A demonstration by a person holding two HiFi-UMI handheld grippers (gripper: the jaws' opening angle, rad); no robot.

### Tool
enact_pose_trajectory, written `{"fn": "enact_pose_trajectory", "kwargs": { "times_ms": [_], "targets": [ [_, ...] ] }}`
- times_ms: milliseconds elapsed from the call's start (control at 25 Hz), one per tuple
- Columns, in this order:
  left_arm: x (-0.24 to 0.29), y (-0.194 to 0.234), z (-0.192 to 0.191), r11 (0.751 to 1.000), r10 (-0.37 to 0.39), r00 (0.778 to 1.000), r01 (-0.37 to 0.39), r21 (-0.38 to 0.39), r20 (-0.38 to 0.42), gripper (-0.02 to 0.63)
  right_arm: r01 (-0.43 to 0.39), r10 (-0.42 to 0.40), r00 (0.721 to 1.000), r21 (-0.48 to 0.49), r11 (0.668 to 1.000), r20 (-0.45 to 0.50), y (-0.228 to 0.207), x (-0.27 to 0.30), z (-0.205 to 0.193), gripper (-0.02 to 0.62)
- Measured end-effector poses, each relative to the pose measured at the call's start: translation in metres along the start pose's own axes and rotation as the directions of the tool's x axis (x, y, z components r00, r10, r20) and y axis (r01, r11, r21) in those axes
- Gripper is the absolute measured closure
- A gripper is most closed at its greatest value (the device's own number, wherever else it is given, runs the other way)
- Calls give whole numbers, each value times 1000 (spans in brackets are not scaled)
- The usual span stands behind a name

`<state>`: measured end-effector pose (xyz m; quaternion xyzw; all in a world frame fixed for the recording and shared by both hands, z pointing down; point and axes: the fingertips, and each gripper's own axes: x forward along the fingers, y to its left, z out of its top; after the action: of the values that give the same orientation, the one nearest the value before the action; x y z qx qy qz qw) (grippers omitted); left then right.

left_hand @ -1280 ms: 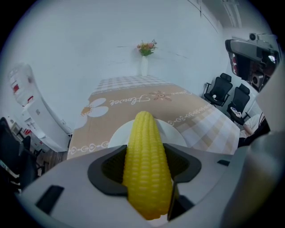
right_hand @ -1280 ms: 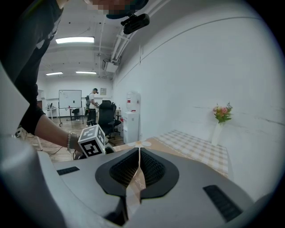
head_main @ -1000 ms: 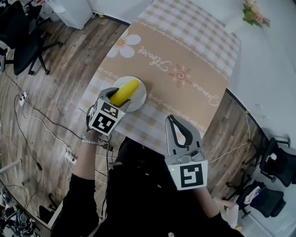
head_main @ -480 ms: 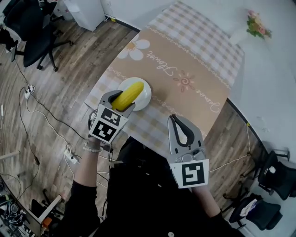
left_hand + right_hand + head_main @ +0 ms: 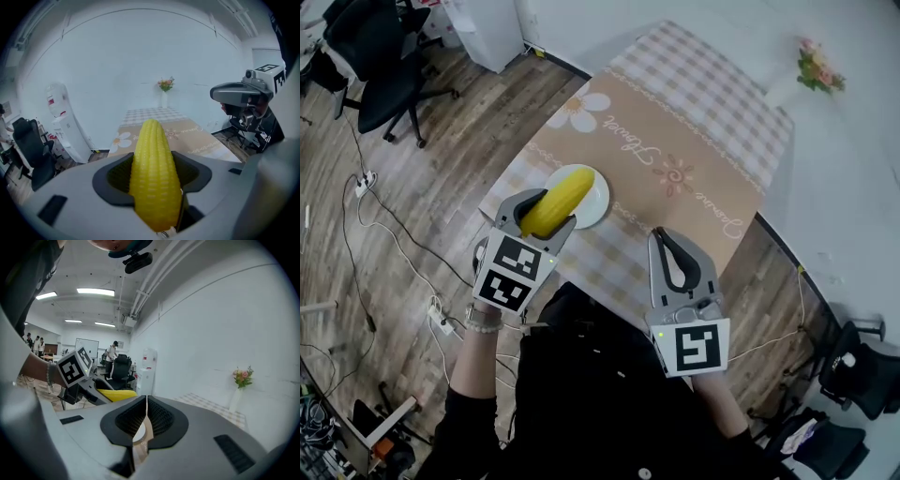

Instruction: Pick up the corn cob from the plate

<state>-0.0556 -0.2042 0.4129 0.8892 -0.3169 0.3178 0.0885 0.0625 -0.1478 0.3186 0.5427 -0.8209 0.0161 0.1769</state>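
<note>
A yellow corn cob [image 5: 556, 201] is clamped between the jaws of my left gripper [image 5: 537, 214], lifted above the white plate [image 5: 595, 204] near the table's left edge. In the left gripper view the corn cob [image 5: 154, 178] stands up between the dark pads, tip pointing away. My right gripper [image 5: 672, 258] hovers over the table's near edge, its jaws pressed together with nothing between them. The right gripper view shows the pads [image 5: 161, 417] meeting and the corn cob [image 5: 116, 394] off to the left.
The table [image 5: 694, 122] carries a checked cloth with a tan runner. A vase of flowers [image 5: 814, 67] stands at its far right corner. Office chairs [image 5: 375, 56] and loose cables [image 5: 366, 225] are on the wooden floor to the left.
The left gripper has risen with the corn cob, which now sits higher above the plate. The head view has shifted; the right gripper stays shut in about the same place.
</note>
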Motion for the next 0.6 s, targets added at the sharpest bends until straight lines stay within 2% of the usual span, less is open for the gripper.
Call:
{"fn": "enact_pose_trajectory", "kwargs": {
  "times_ms": [200, 440, 600],
  "targets": [
    [-25, 0, 18, 999, 46, 998, -46, 14, 45, 348, -5, 5, 999, -17, 1000, 34, -4, 0, 10, 551],
    [-51, 0, 31, 996, 87, 993, -86, -15, 83, 347, -15, 18, 998, -40, 999, 68, -1, -2, 21, 551],
    [-64, -3, 39, 993, 119, 988, -119, 1, 94, 348, -18, 21, 996, -42, 999, 82, -2, -2, 24, 551]
  ]
}}
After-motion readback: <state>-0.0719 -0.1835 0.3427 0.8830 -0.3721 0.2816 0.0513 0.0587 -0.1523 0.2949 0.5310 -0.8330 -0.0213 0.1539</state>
